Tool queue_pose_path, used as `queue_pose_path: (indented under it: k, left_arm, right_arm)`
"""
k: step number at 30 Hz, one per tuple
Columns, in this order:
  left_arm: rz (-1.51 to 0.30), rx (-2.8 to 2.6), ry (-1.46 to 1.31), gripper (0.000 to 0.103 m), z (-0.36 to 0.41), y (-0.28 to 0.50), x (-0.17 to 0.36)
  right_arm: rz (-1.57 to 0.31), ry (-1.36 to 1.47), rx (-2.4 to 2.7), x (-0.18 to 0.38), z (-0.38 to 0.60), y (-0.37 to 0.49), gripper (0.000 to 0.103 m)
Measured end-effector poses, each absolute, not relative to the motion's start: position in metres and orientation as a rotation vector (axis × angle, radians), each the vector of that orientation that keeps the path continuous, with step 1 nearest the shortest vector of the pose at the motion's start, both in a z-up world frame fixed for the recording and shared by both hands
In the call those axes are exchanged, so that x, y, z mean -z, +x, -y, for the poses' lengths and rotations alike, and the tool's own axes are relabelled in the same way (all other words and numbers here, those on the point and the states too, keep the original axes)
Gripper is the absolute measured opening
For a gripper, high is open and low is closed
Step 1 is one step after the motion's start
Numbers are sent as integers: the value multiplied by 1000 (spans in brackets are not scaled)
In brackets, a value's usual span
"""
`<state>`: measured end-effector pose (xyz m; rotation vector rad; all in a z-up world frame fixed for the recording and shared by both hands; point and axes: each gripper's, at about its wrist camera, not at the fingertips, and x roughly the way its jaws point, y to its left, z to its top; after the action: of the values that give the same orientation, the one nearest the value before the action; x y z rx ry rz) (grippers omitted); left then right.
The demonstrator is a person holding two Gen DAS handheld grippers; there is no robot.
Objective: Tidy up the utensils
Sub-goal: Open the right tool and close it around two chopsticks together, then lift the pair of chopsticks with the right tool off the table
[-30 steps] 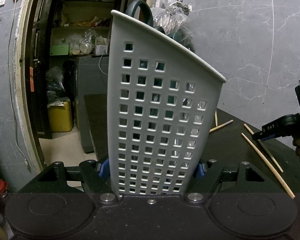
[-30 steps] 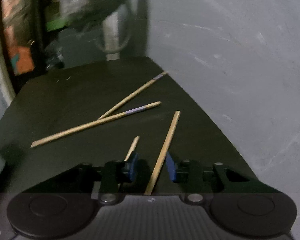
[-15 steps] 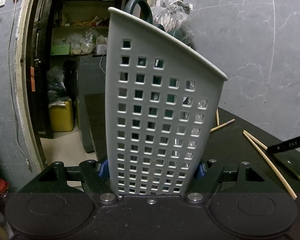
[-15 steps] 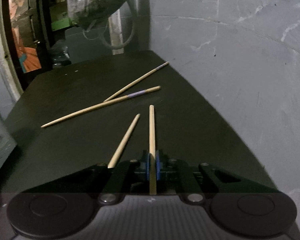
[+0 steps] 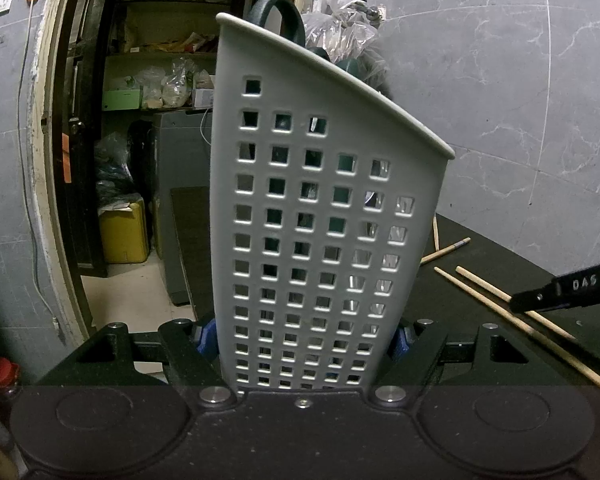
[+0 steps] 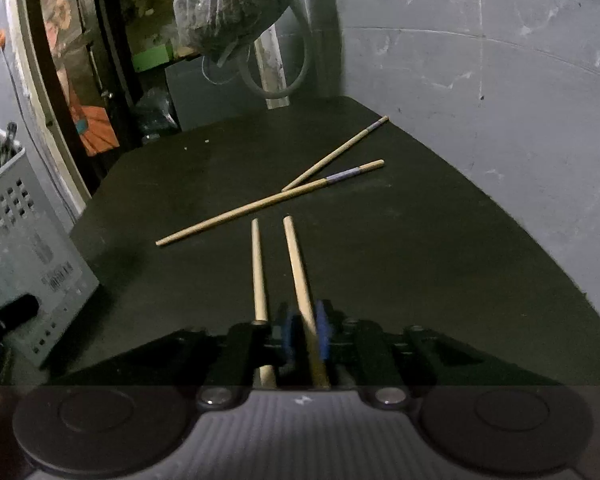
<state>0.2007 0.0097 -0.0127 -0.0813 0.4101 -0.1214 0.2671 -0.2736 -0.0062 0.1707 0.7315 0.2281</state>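
On the bench (image 6: 420, 264) | your left tongs (image 5: 304, 338) clench the caddy (image 5: 316, 216) | right tongs (image 6: 305, 330) grip one chopstick (image 6: 298, 264) | step: pickup | next: lift it, drop it into caddy.

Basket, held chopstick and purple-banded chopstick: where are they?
basket (image 5: 320, 216), left wrist view, perforated front wall.
held chopstick (image 6: 298, 264), right wrist view, mid-shaft.
purple-banded chopstick (image 6: 342, 175), right wrist view, purple band.

The tall grey perforated plastic utensil holder (image 5: 320, 220) hides its own contents; its base is cut off behind the left gripper's black body.
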Motion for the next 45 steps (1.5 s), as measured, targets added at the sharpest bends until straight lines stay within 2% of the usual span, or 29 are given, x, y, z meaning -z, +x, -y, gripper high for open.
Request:
queue_pose_path:
  k: [2,6,12,16,17,19,20,21,26,30,45]
  left_arm:
    - [-410,121,-82,77,-9,201,13]
    - [-410,121,-83,77,-9,201,13]
    - [-410,118,-81,77,-9,200,13]
    - [-411,118,-82,77,-10,201,14]
    - [-412,118,-82,77,-11,201,13]
    - [-412,118,-82,77,-11,201,13]
    - [-411,118,-82,77,-11,201,13]
    - [-411,118,-82,77,-11,201,13]
    - [-412,118,-83,77,-11,201,14]
    - [-414,120,-85,77,-12,202,14]
    - [-418,129,-91,77,-17,204,18]
  right_arm:
    - [-736,215,-249,6,274,269,57]
    - [-734,179,-290,6,263,266,73]
    - [-708,-41,-274,11,236,252,74]
    - [-685,-60,-275,13,231,246,76]
    - [-682,-64,-276,14,231,246,74]
    - [-667,-66,-287,13,230,243,59]
    - [-662,-68,-291,13,230,242,45]
    - [-663,-68,-294,12,230,241,36]
    - [-664,-71,-313,11,227,237,19]
    - [-651,-89,-330,12,225,225,16]
    - [-641,-98,-340,11,219,183,17]
